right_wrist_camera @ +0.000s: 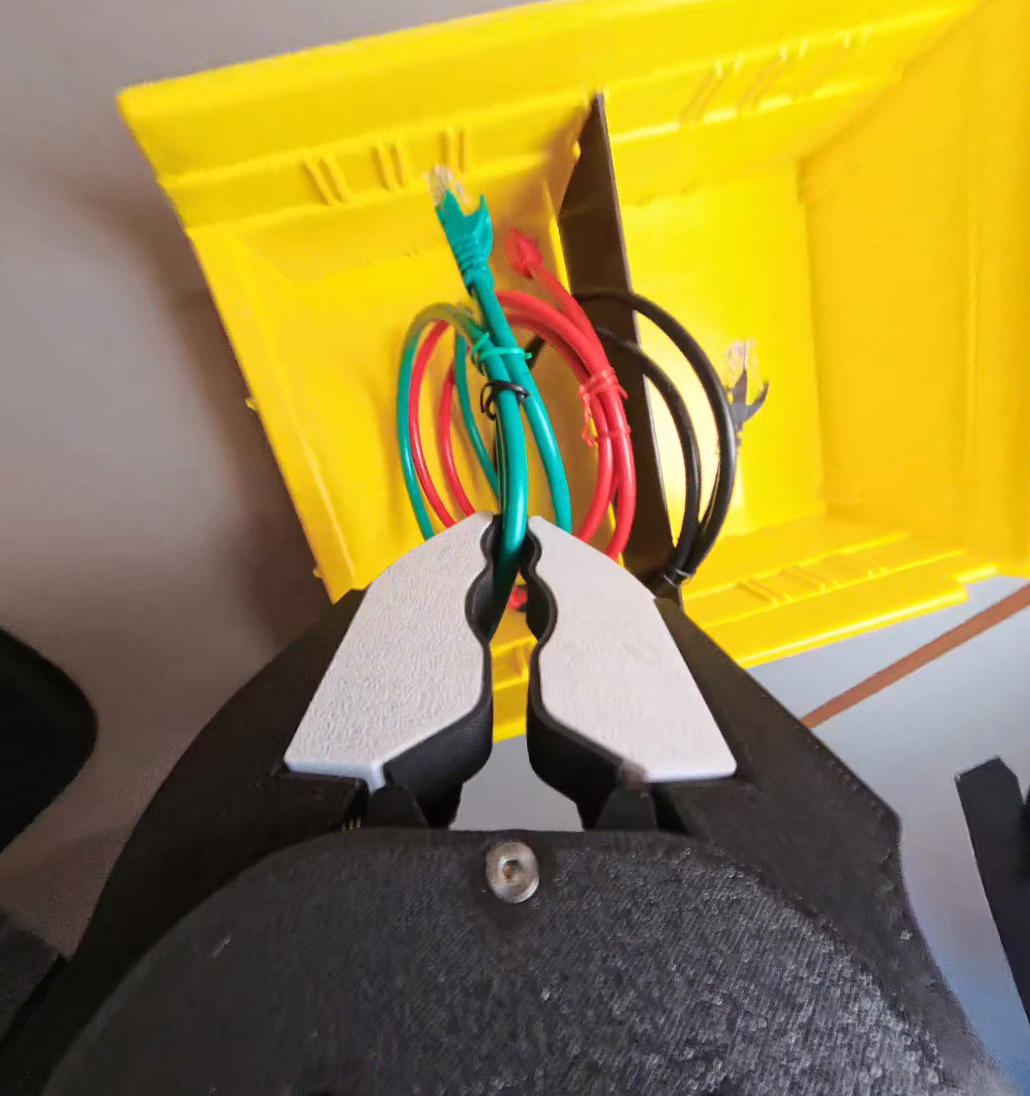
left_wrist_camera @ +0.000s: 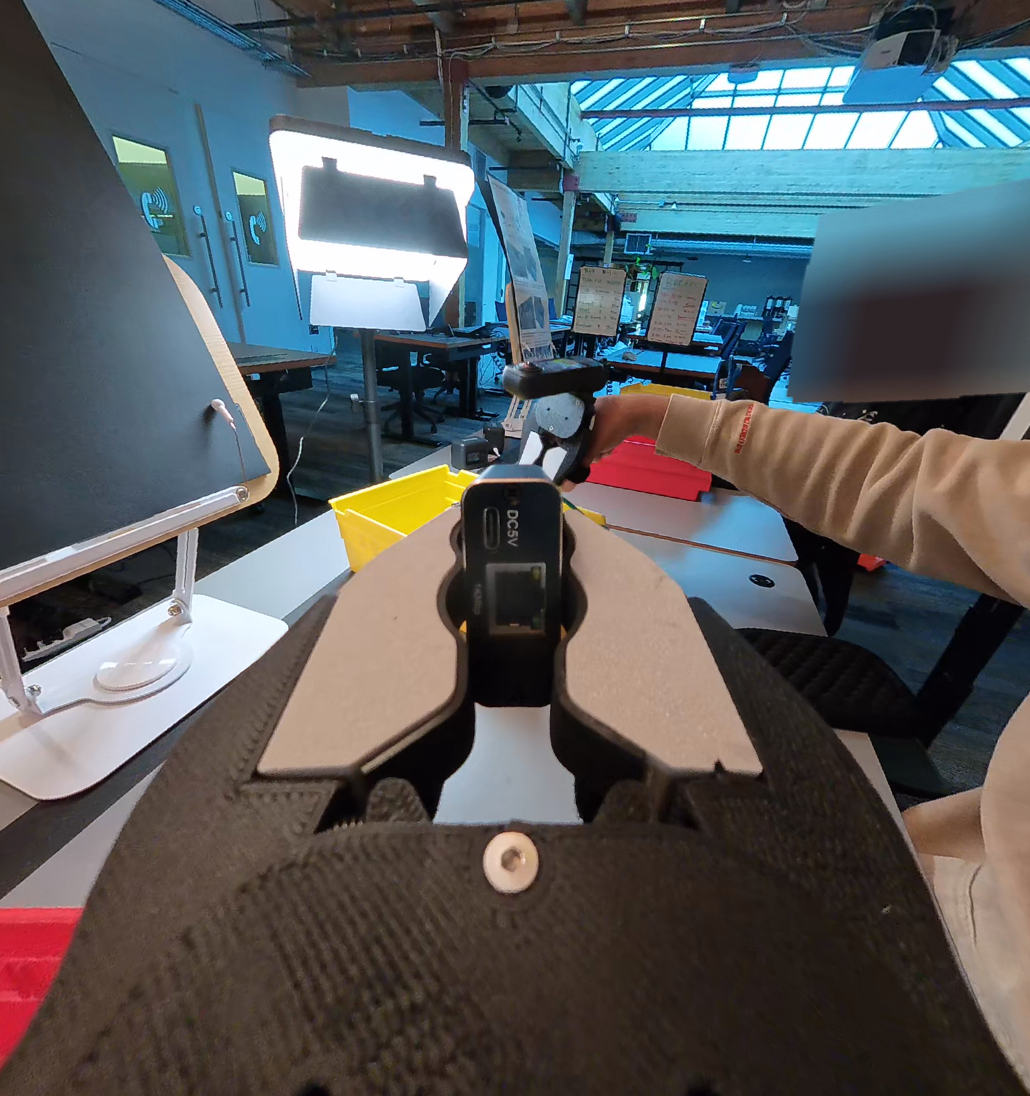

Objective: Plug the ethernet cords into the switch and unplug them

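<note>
The left gripper (left_wrist_camera: 512, 569) is clamping a small black metal network switch (left_wrist_camera: 511, 593) between its two grey textured finger pads (left_wrist_camera: 382, 652). The switch is standing upright in the curved recess of the pads, raised above the grey table (left_wrist_camera: 708, 522), with one ethernet port and one slim oval power socket facing the camera. That port is holding no plug.

Farther off in the left wrist view, the right gripper (left_wrist_camera: 551, 456) is pointing down into a yellow plastic bin (left_wrist_camera: 382, 510) at the far side of the table, held by a hand in a beige sleeve (left_wrist_camera: 856, 474). A red plastic bin (left_wrist_camera: 648, 468) is sitting just to the right of the yellow one.

In the right wrist view, the right gripper (right_wrist_camera: 509, 534) is closed on the green ethernet cord (right_wrist_camera: 515, 474), pinching it near the fingertips. The cord is coiled and tied, and its green-booted plug with a clear tip (right_wrist_camera: 459, 207) is pointing away from the gripper. A coiled red ethernet cord (right_wrist_camera: 607, 427) is lying beside it in the left compartment of the yellow plastic bin (right_wrist_camera: 322, 178). A black divider panel (right_wrist_camera: 595, 237) is splitting the bin, and a coiled black ethernet cord (right_wrist_camera: 702, 427) is lying across it, mostly in the right compartment.
</note>
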{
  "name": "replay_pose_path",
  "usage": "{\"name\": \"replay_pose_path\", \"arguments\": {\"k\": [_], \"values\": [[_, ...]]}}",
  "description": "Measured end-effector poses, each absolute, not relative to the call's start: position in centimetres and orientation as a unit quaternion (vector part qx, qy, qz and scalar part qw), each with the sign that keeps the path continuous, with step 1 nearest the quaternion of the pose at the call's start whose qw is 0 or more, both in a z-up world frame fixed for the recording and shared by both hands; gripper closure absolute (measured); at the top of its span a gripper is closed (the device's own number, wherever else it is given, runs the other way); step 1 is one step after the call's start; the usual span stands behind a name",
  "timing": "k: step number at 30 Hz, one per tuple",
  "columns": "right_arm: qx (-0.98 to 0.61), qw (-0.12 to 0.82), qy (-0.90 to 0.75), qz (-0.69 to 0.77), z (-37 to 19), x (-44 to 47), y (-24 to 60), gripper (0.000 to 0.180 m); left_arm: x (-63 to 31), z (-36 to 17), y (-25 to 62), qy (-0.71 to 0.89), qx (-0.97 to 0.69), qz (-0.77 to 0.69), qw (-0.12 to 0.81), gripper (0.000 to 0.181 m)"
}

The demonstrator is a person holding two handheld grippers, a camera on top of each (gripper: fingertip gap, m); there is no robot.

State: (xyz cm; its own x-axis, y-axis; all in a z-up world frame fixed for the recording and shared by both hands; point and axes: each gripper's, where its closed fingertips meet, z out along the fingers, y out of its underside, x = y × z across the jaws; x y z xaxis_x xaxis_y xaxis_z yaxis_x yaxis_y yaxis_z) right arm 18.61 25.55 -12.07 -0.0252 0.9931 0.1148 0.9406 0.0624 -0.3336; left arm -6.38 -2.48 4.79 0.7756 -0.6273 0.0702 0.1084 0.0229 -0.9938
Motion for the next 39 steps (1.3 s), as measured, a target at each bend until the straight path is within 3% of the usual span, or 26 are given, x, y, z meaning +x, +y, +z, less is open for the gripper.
{"name": "replay_pose_path", "arguments": {"k": [5,9,10,14,19,24,28,33,39], "values": [[-0.669,0.096,-0.709,0.202,-9.4,17.3,22.7,0.175,-6.3,4.6,-2.4,0.203,-0.648,-0.267,0.684,0.154],[-0.704,0.105,-0.688,0.138,-11.6,18.0,26.4,0.175,-6.3,4.4,-2.3,0.204,-0.65,-0.268,0.681,0.154],[-0.709,0.118,-0.686,0.11,-12.5,18.1,27.5,0.172,-6.3,4.4,-2.3,0.204,-0.65,-0.268,0.681,0.154],[-0.691,0.242,-0.681,0.027,-12.0,16.9,31.0,0.125,-6.5,4.5,-2.3,0.201,-0.649,-0.269,0.683,0.154],[-0.648,0.358,-0.672,0.004,-8.3,15.3,31.0,0.119,-6.5,4.2,-2.1,0.197,-0.65,-0.274,0.681,0.154],[-0.574,0.474,-0.655,0.127,-3.3,10.3,23.4,0.121,-6.2,3.8,-1.7,0.189,-0.653,-0.28,0.678,0.154],[-0.499,0.505,-0.677,0.192,-1.7,5.8,13.1,0.12,-6.1,3.0,-0.5,0.135,-0.662,-0.306,0.67,0.154],[-0.392,0.541,-0.729,0.147,-2.2,0.6,4.1,0.113,-5.0,-0.2,1.5,0.061,-0.695,-0.352,0.624,0.155],[-0.34,0.529,-0.771,0.1,-4.3,-3.9,1.0,0.108,-2.2,-3.4,2.7,0.033,-0.708,-0.419,0.568,0.155]]}}
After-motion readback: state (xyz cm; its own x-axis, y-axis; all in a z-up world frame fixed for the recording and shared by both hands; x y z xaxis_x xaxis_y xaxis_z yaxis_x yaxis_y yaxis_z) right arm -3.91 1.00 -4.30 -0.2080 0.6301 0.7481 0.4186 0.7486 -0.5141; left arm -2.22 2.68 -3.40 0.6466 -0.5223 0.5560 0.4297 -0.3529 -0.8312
